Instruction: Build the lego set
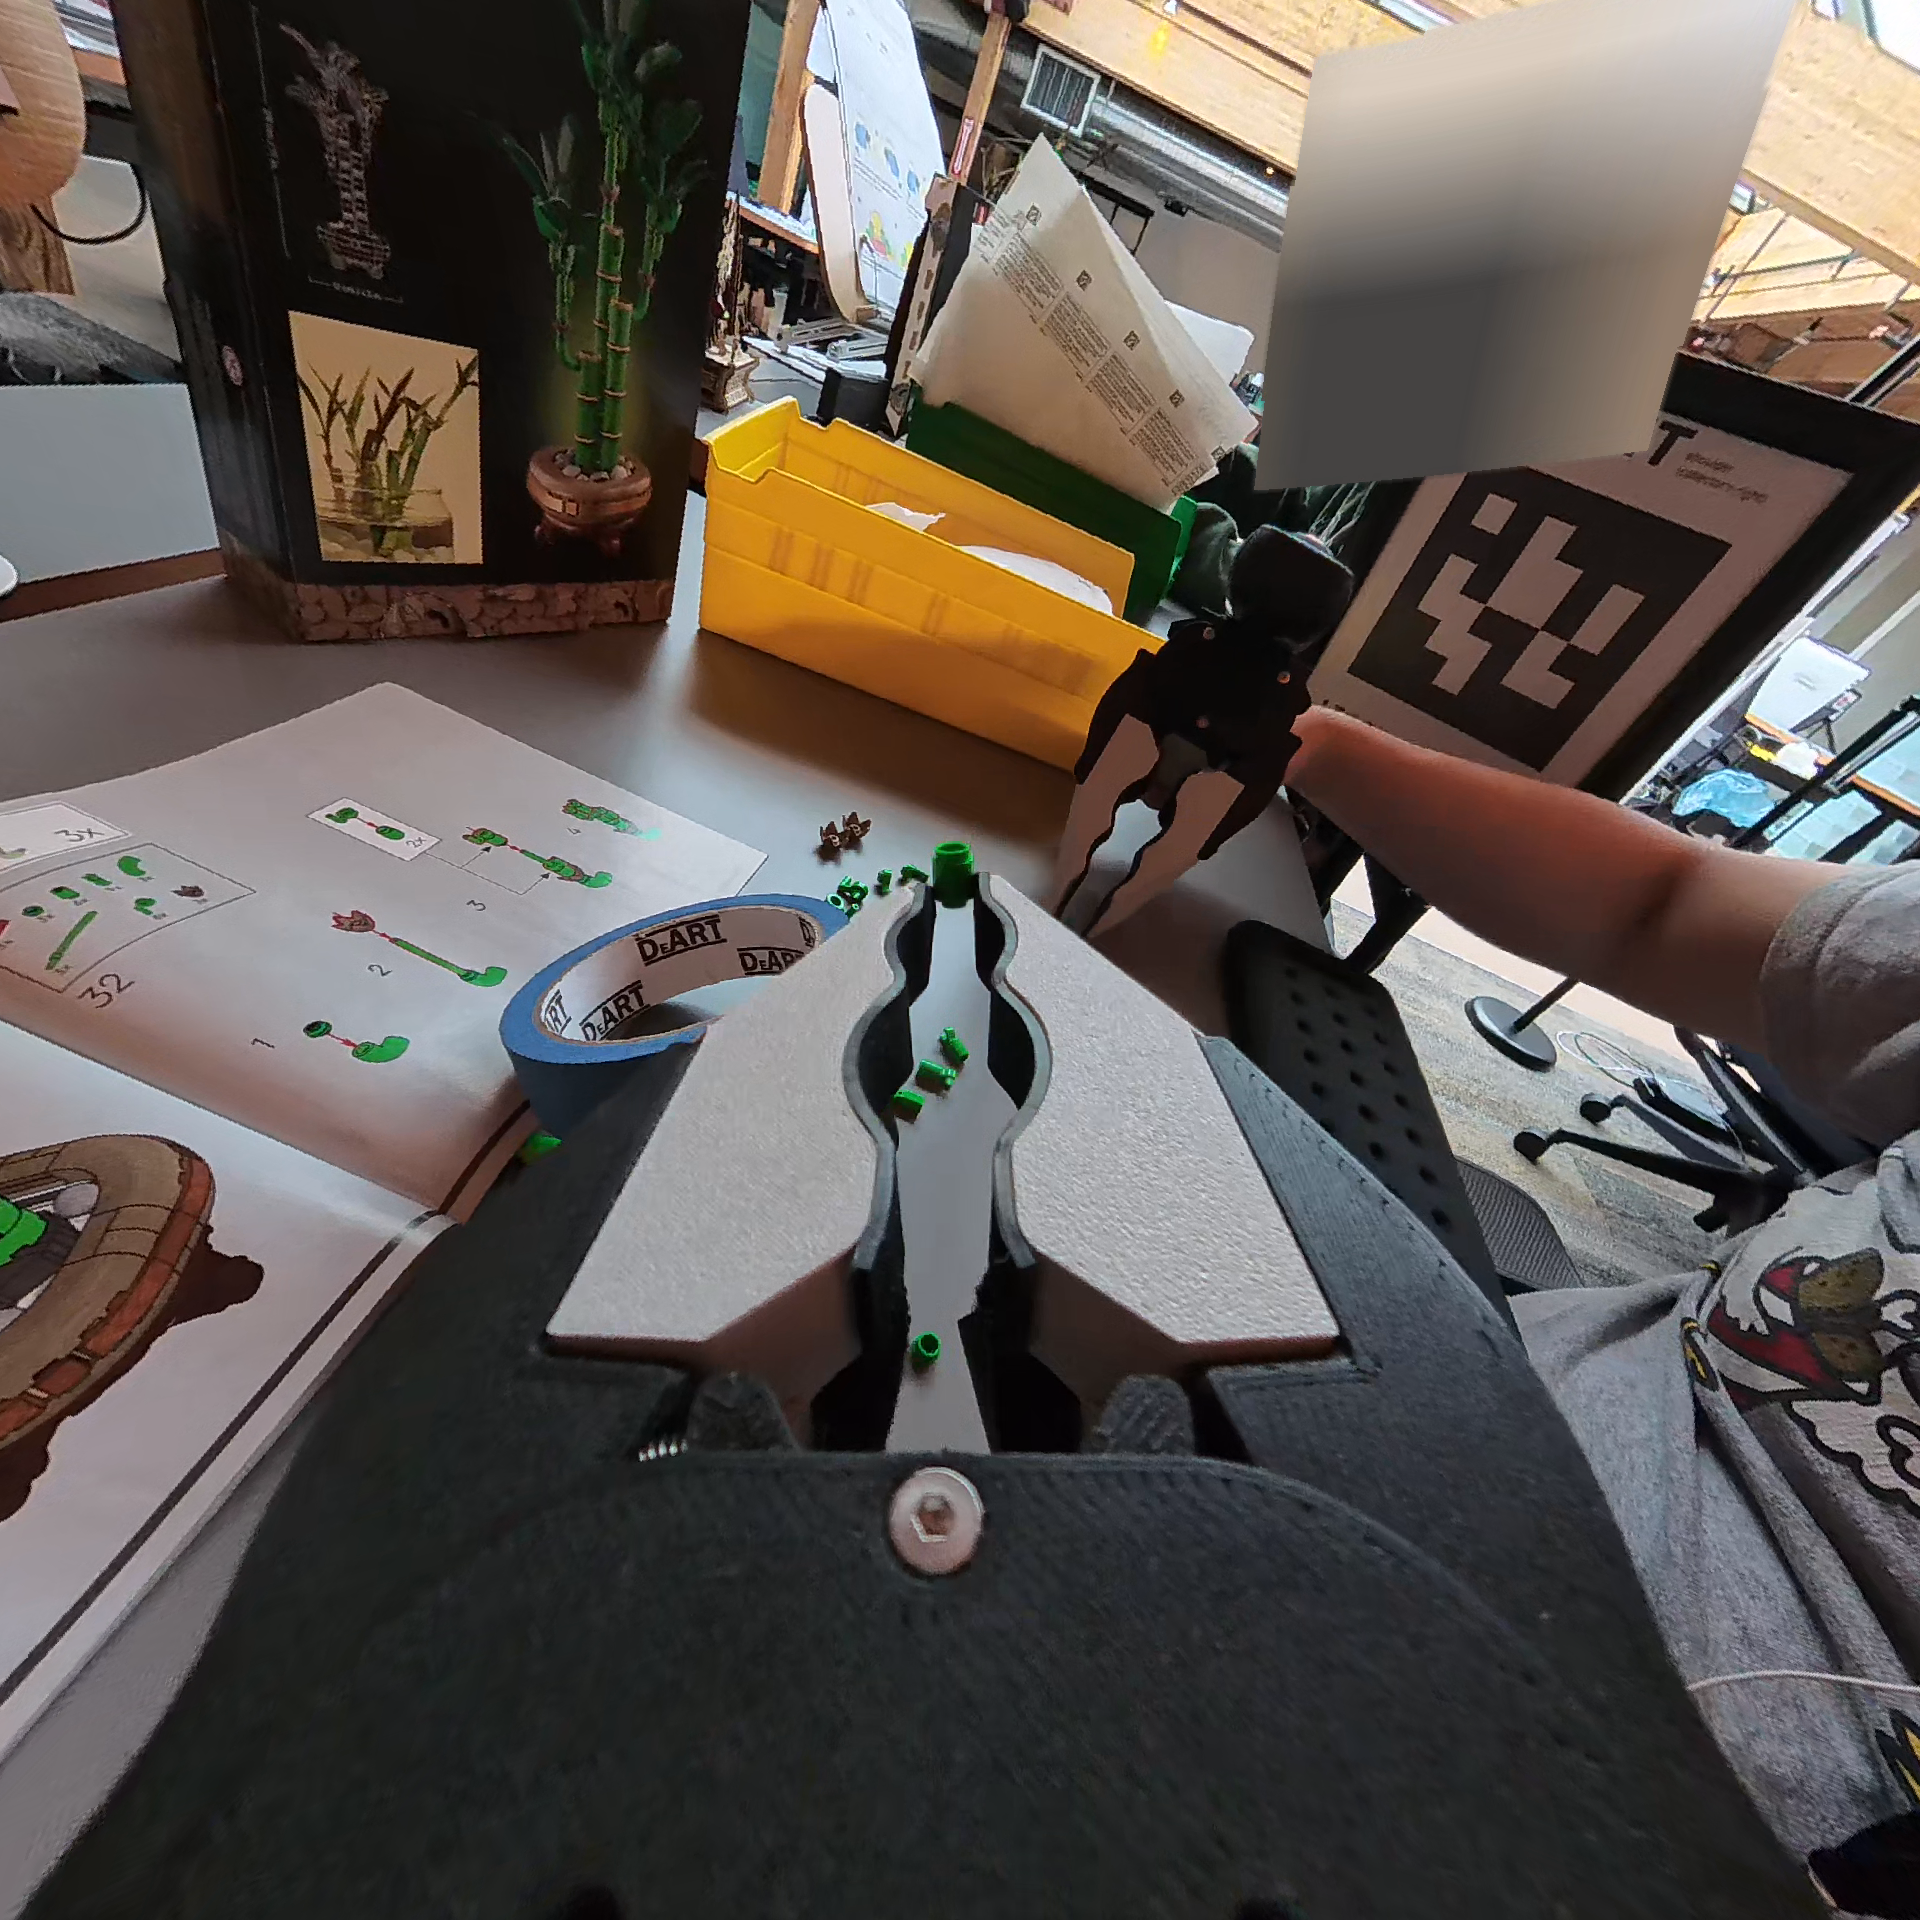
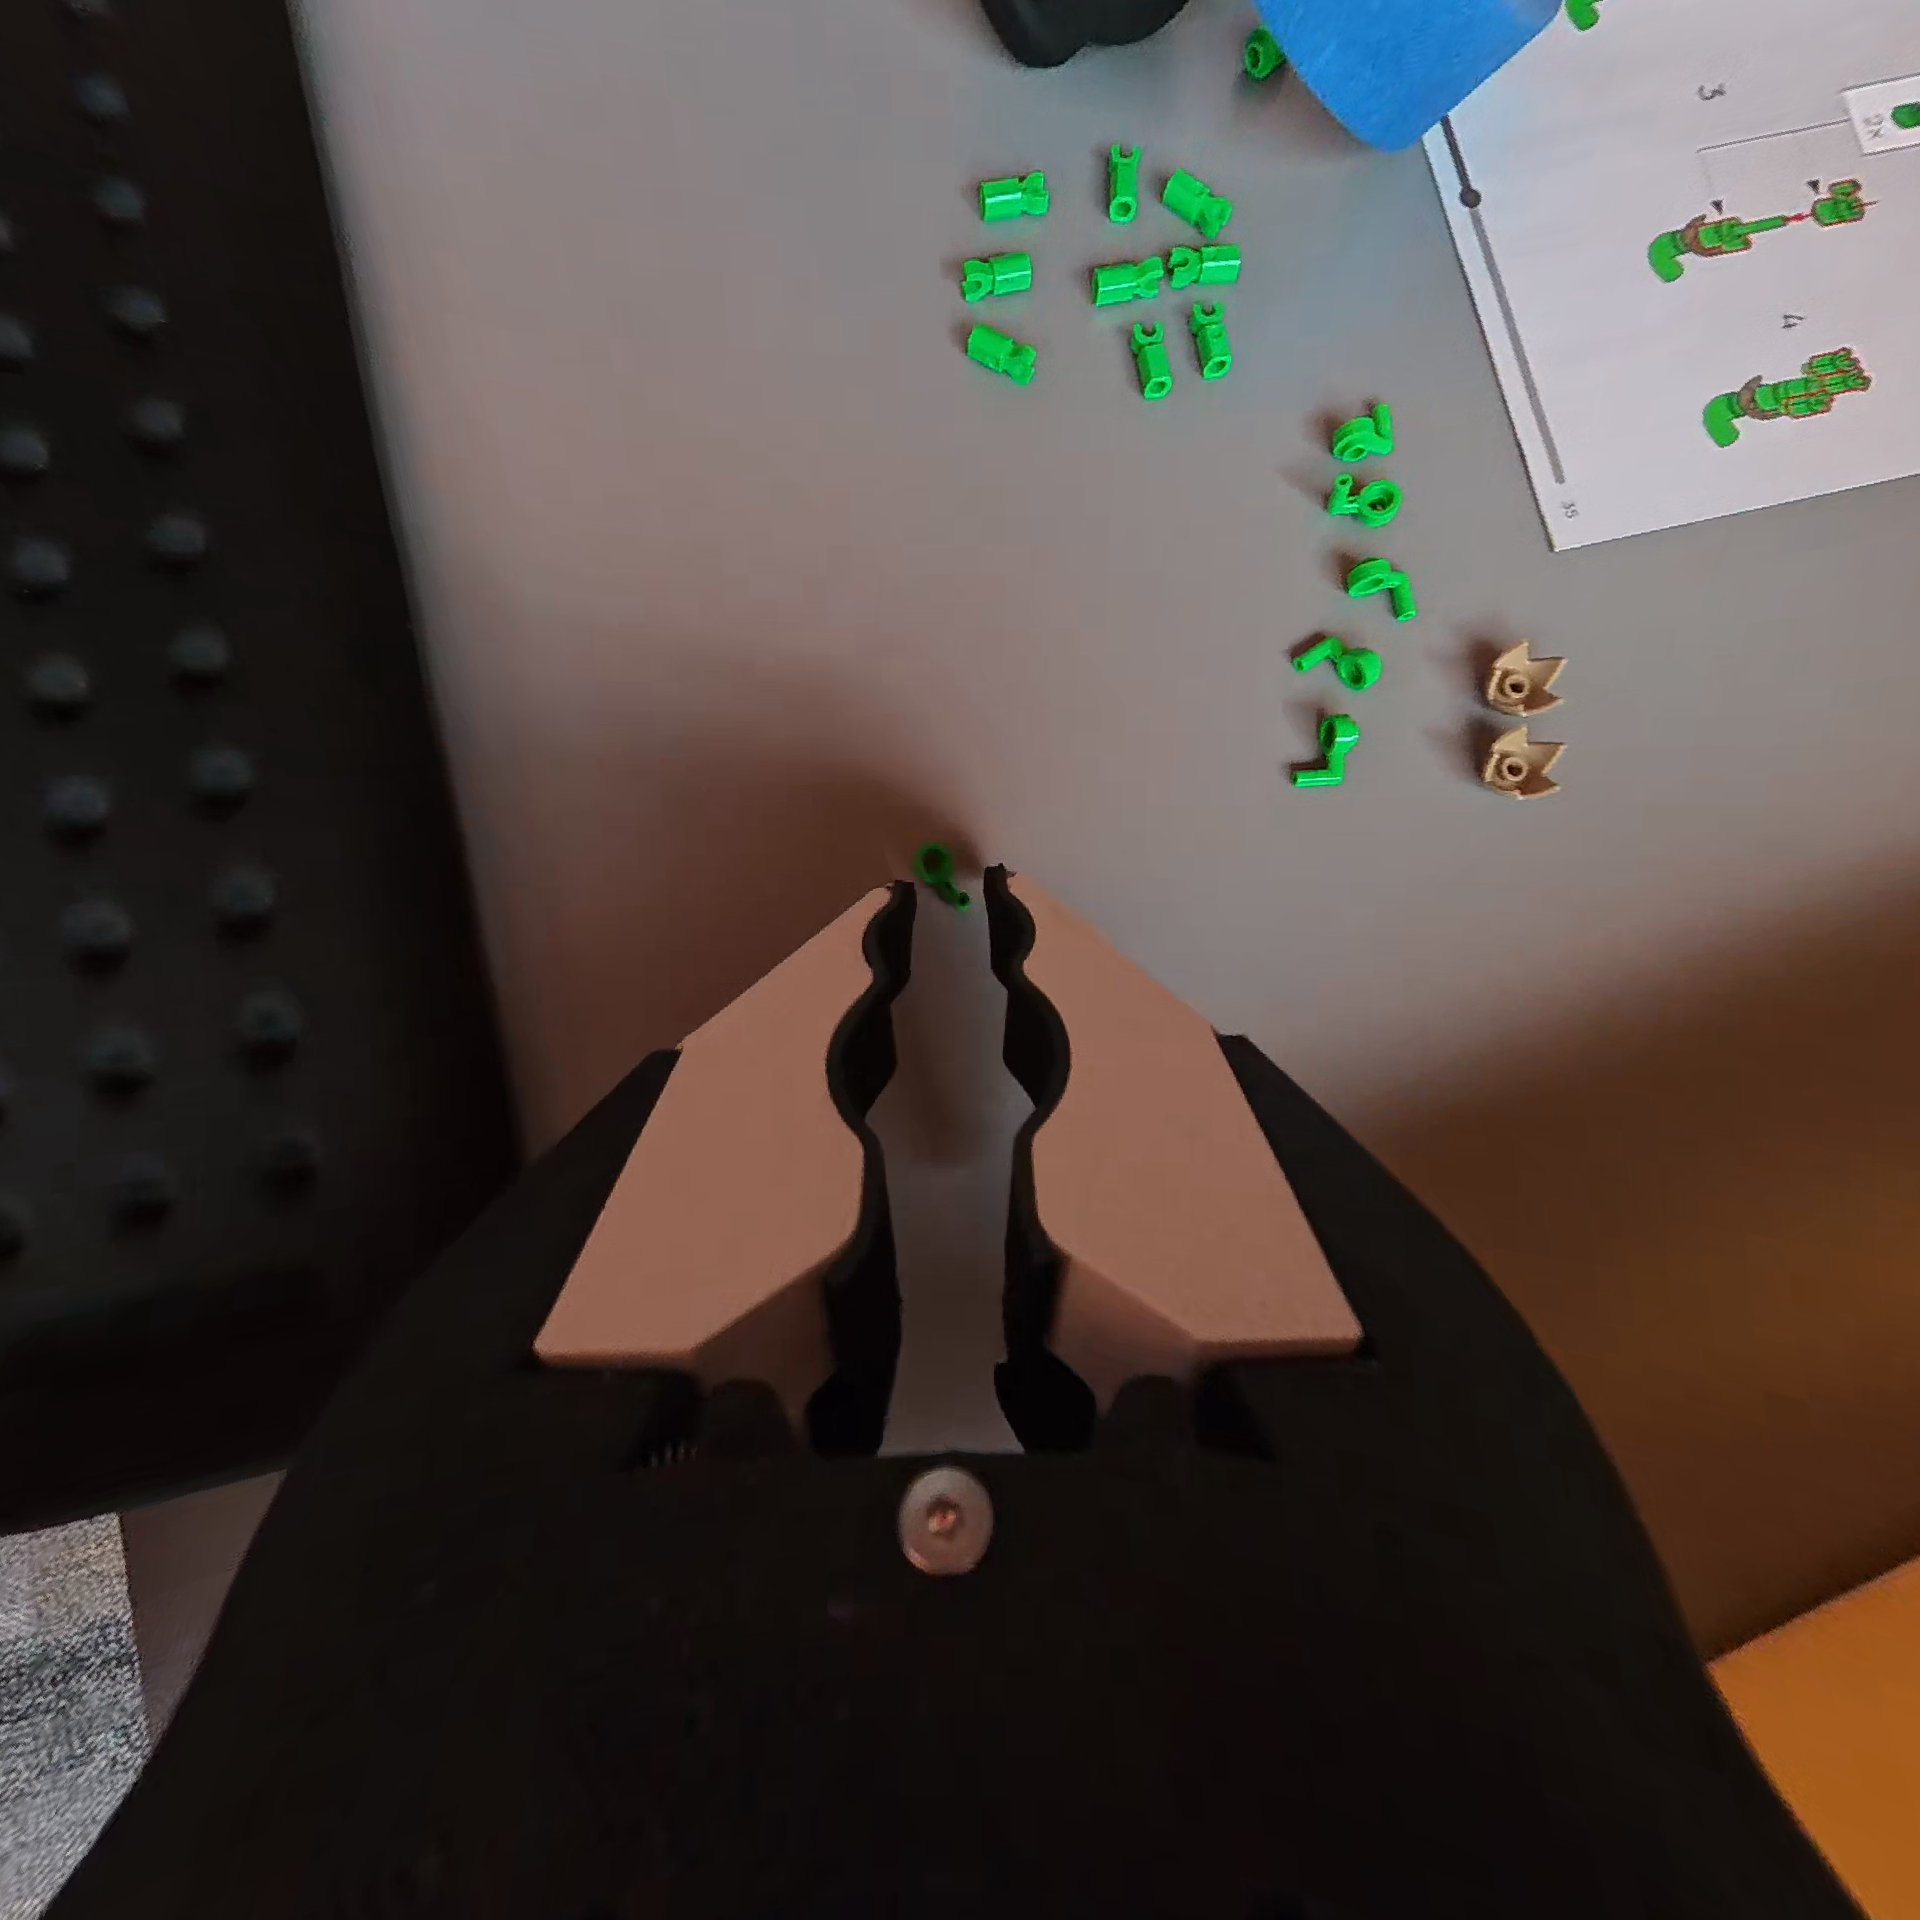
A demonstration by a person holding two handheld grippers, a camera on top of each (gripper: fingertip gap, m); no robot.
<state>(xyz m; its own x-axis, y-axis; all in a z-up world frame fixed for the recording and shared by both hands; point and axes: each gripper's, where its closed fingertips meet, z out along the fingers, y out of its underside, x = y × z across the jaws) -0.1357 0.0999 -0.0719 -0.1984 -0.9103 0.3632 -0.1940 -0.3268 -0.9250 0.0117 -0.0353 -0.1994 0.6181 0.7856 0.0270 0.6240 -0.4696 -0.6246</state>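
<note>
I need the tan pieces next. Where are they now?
In the right wrist view, the two tan pieces lie on the table's right side, just right of the column of green hooks, below the booklet.

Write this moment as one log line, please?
left gripper: shut on green round piece | right gripper: open, tips flanking small green hook piece on table

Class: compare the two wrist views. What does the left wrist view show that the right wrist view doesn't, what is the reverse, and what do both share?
Only the left wrist view: the set's box, a yellow bin and a green piece at the left gripper tips.

Only the right wrist view: two tan spiky pieces seen from above and a green hook piece at the right gripper.

Both: blue tape, the instruction booklet, loose green pieces.
</note>
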